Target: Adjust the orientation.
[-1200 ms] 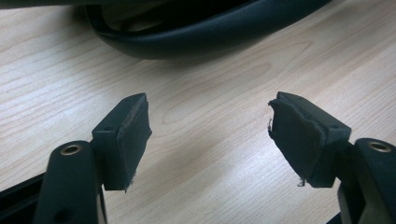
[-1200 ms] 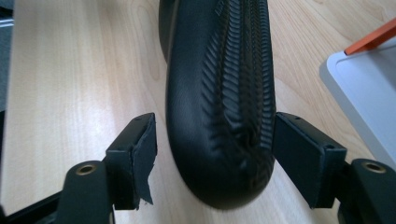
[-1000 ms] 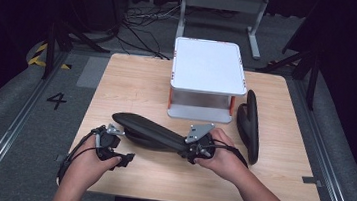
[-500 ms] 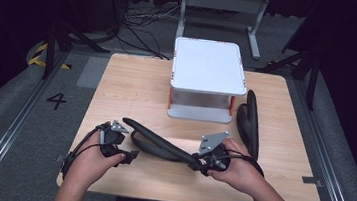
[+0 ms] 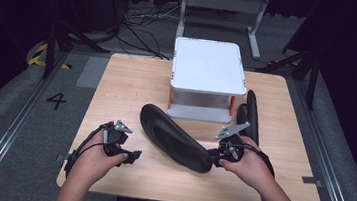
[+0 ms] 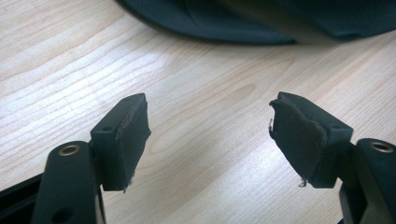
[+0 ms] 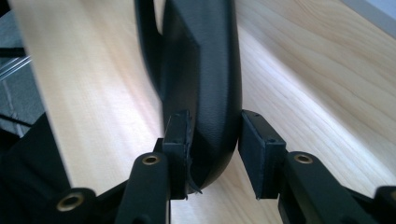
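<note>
A pale wooden table (image 5: 117, 89) stands in a dark room. The right gripper (image 7: 212, 154) clasps a black insole (image 5: 175, 138) between its jaws; the left gripper (image 6: 208, 140) gapes, the insole's edge just beyond its jaws

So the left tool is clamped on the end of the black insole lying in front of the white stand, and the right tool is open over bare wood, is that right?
Not quite: the sides are swapped. The right tool is clamped on the end of the black insole lying in front of the white stand, as the right gripper view shows. The left tool is open over bare wood.
</note>
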`<state>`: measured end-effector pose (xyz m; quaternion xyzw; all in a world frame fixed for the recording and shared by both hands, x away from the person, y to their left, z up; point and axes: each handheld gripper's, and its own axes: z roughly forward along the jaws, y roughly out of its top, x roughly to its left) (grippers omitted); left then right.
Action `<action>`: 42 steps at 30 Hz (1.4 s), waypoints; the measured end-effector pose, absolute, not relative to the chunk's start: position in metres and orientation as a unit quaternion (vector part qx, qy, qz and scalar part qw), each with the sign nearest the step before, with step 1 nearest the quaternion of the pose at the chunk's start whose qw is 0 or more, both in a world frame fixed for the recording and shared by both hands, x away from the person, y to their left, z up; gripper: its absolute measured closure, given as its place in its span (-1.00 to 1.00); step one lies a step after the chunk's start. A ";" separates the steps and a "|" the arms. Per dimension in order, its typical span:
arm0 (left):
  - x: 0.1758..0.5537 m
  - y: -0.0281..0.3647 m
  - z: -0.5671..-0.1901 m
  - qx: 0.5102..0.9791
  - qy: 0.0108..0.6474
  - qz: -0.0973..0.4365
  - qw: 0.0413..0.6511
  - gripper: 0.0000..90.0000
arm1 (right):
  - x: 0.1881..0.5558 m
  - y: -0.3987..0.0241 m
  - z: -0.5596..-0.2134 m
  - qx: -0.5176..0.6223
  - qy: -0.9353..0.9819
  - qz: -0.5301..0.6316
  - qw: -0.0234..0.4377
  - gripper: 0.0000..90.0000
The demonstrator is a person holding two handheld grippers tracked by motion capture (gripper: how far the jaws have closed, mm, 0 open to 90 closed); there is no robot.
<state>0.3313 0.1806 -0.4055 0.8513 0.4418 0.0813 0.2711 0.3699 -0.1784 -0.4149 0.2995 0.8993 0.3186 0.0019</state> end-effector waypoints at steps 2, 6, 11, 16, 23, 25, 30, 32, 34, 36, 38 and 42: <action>0.331 0.180 -0.406 0.851 0.443 0.079 0.271 -0.38 | 0.374 -0.180 -0.420 0.311 0.899 0.310 0.003 0.42; 0.331 0.181 -0.406 0.851 0.442 0.081 0.271 -0.38 | 0.378 -0.180 -0.429 0.322 0.899 0.297 0.017 0.27; 0.330 0.181 -0.406 0.851 0.443 0.079 0.271 -0.38 | 0.381 -0.180 -0.438 0.330 0.903 0.275 0.026 0.28; 0.331 0.182 -0.407 0.852 0.441 0.077 0.270 -0.38 | 0.382 -0.180 -0.437 0.329 0.900 0.284 0.044 0.09; 0.334 0.179 -0.409 0.850 0.445 0.066 0.274 -0.34 | 0.382 -0.188 -0.428 0.327 0.890 0.300 0.108 0.28; 0.336 0.178 -0.410 0.851 0.444 0.063 0.272 -0.32 | 0.385 -0.191 -0.431 0.329 0.893 0.274 0.139 0.38; 0.342 0.175 -0.414 0.855 0.443 0.061 0.263 -0.31 | 0.386 -0.190 -0.446 0.322 0.907 0.242 0.126 0.52; 0.345 0.174 -0.416 0.853 0.448 0.054 0.263 -0.30 | 0.381 -0.186 -0.449 0.317 0.911 0.249 0.088 0.50; 0.348 0.175 -0.418 0.850 0.452 0.048 0.265 -0.30 | 0.375 -0.182 -0.449 0.316 0.911 0.263 0.034 0.47; 0.352 0.177 -0.422 0.849 0.457 0.051 0.261 -0.31 | 0.365 -0.174 -0.451 0.297 0.919 0.260 0.004 0.46; 0.357 0.178 -0.424 0.848 0.461 0.058 0.257 -0.30 | 0.356 -0.165 -0.453 0.278 0.926 0.256 -0.012 0.45; 0.364 0.180 -0.426 0.846 0.463 0.063 0.257 -0.29 | 0.343 -0.153 -0.452 0.248 0.931 0.266 -0.034 0.40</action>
